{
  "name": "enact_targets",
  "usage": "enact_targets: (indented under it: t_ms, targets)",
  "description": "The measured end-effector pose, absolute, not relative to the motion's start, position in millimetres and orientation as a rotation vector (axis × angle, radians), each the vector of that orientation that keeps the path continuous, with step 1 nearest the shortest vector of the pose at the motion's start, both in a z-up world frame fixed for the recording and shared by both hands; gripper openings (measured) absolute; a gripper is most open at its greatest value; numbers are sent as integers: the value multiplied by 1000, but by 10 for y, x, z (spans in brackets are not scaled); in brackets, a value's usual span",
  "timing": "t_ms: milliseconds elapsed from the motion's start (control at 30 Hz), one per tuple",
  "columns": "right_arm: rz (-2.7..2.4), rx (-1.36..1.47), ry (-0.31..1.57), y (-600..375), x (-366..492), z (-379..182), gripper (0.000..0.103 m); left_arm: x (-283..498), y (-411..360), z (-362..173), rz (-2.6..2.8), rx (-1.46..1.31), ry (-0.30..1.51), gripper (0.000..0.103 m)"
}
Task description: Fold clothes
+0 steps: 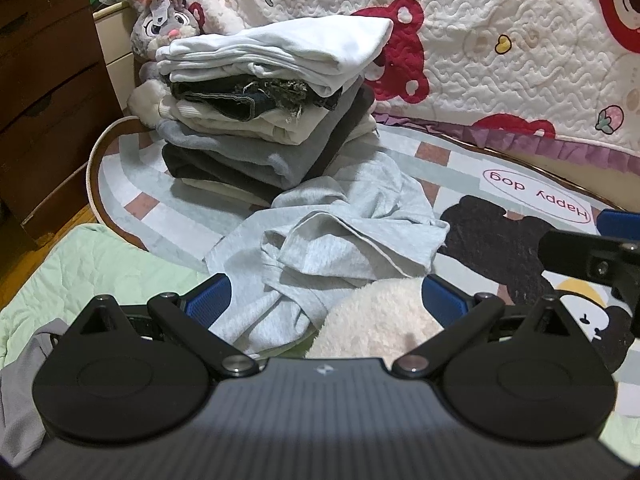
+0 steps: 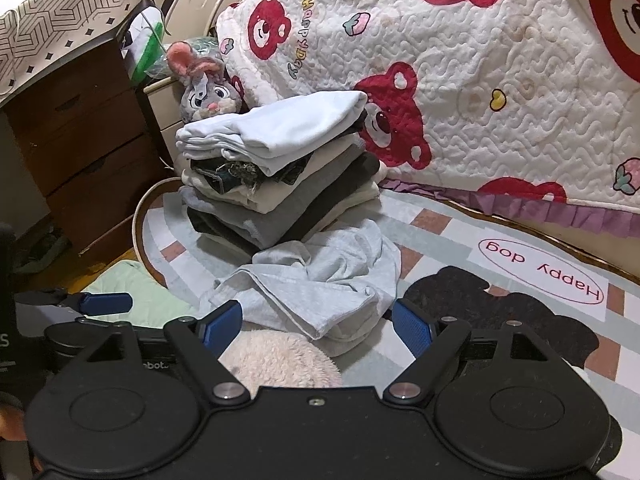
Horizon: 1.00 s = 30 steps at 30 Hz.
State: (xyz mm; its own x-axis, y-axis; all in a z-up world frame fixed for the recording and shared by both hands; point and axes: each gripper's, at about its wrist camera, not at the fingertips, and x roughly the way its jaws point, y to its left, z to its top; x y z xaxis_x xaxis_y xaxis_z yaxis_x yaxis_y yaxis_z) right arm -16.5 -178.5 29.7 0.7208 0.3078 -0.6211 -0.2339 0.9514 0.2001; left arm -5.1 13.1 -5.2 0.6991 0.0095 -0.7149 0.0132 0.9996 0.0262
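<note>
Clothes (image 1: 332,248) (crumpled, grey) lie beside folded stack (image 1: 264,100).

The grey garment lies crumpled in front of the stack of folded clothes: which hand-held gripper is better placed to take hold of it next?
Probably the left hand-held gripper: its open fingers already frame the grey garment. The right hand-held gripper, also open, has a fluffy cream item between its fingers.

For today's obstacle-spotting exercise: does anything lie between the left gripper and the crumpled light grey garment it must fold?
Partly. A cream fluffy item sits between the open jaws of the left gripper, covering the light grey garment at its near right edge. The garment's near left part lies unobstructed.
</note>
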Motion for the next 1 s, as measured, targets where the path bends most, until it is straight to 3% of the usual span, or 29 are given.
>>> enact_targets:
  t_ms: [767,867,1000]
  targets:
    - [308,137,715,-1777,-104,196,86,110,256,-172,-24,22,827,103]
    - [276,7,684,-1735,11,234,93,190,362,-185,-66,29,831,103]
    - [308,-215,701,-1662,231,173,94,313,573,-219,-96,23,820,103]
